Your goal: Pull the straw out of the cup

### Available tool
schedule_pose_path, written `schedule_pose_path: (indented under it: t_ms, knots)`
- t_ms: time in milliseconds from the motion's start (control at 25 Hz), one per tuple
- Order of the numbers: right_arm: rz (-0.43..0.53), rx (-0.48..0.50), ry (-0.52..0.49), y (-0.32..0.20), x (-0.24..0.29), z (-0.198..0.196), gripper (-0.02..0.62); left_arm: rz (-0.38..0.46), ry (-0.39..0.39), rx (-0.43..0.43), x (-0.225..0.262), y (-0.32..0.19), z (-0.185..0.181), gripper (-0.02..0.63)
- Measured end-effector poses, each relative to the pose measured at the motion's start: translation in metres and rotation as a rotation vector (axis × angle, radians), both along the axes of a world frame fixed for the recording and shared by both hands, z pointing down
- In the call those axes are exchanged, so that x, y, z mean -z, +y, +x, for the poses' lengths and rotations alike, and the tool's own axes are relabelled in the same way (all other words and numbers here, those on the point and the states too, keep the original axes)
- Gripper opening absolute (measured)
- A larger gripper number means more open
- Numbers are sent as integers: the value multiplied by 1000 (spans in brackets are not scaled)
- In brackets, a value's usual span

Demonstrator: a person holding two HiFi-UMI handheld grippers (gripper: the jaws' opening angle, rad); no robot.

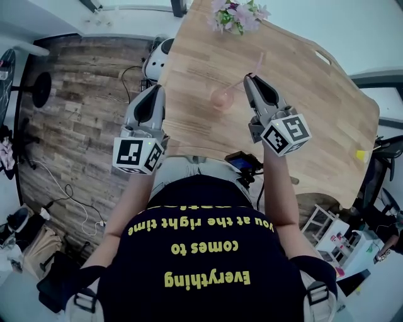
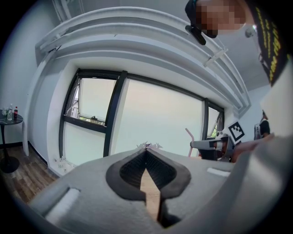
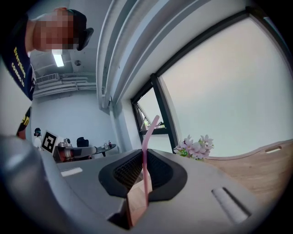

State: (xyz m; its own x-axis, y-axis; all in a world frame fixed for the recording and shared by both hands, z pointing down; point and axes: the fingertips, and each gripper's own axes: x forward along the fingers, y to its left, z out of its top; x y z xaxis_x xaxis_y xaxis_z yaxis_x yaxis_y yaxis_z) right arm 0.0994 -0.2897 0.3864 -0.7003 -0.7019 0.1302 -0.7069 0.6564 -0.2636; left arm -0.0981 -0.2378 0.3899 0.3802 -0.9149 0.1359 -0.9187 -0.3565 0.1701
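There were two grippers, the left gripper (image 1: 154,91) and the right gripper (image 1: 249,80), one pink straw (image 1: 257,65) between the right one's jaws, one cup (image 1: 221,99) beside its tips, one bunch of flowers (image 1: 238,14) beyond them, and one wooden table (image 1: 315,94).

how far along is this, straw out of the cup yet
Done: the right tongs are shut on the pink straw. In hand: they hold it above the cup on the table. Left: getting its lower end clear; whether it has left the cup does not show. The left tongs are shut, empty.
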Motion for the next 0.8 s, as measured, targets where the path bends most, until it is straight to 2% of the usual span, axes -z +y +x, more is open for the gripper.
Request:
schedule_pose_path:
  t_ms: [440, 800]
  knots:
    - [111, -36, -11, 17, 54, 16, 37, 19, 7, -5, 6, 0, -1, 0]
    - [110, -104, -10, 28, 59, 39, 37, 24, 9, -44, 8, 0, 6, 0]
